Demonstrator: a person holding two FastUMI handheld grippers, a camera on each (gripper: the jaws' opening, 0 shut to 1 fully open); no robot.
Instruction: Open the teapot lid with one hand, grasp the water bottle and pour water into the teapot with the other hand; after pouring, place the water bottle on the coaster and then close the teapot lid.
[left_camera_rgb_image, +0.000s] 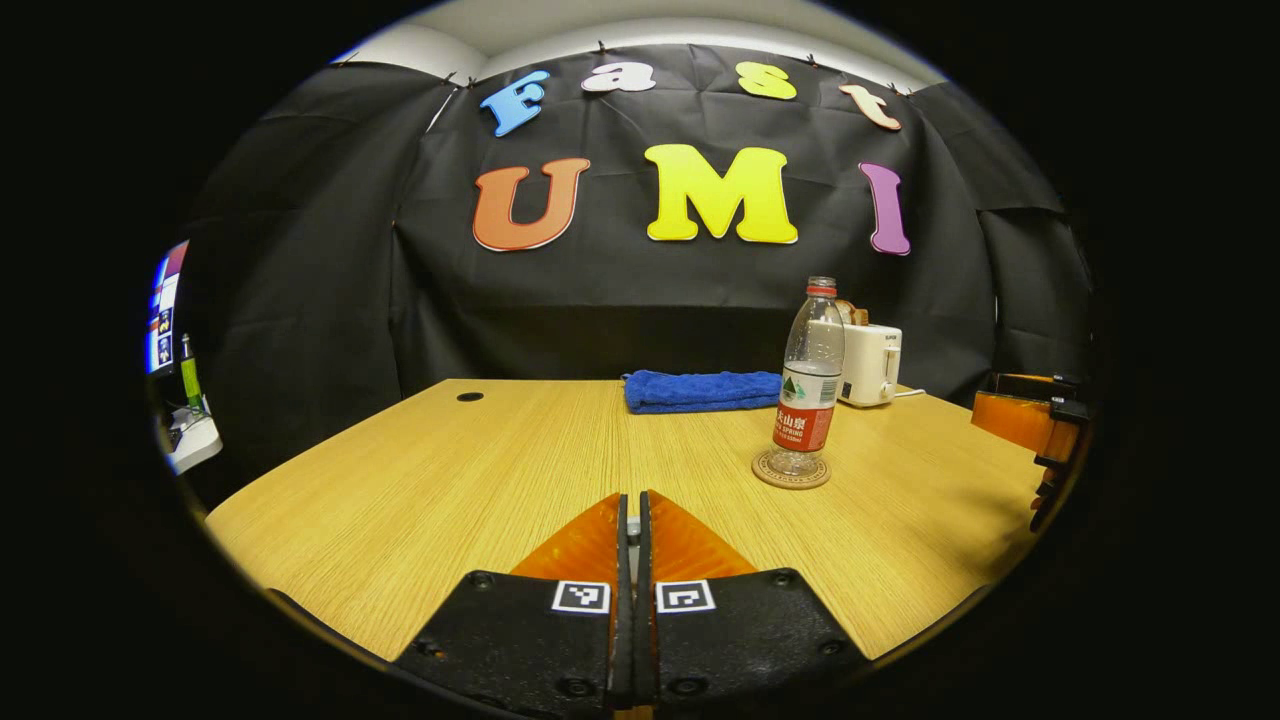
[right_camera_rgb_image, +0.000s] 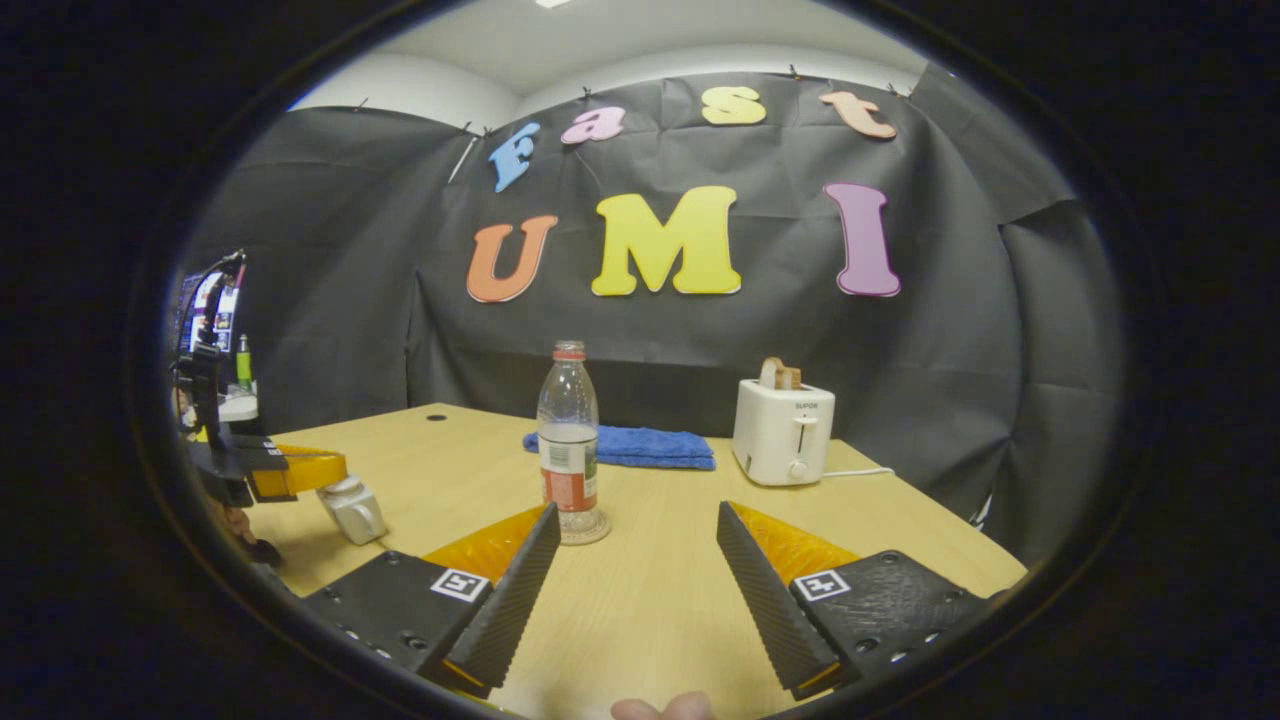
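Water bottle (left_camera_rgb_image: 809, 385) upright on the round coaster (left_camera_rgb_image: 791, 472), on the wooden counter (left_camera_rgb_image: 450, 480), capped, just in front of the folded blue towel (left_camera_rgb_image: 702, 390) and white toaster (left_camera_rgb_image: 870, 364). Left hand-held gripper (left_camera_rgb_image: 629, 530) pressed closed on nothing, short of the bottle. Right hand-held gripper (right_camera_rgb_image: 636, 555) spread wide, empty (bottle just beyond its left finger); small whitish teapot-like object (right_camera_rgb_image: 352, 508) left of the bottle, too small to identify.

Water bottle (left_camera_rgb_image: 810, 385) upright on coaster (left_camera_rgb_image: 790, 472)
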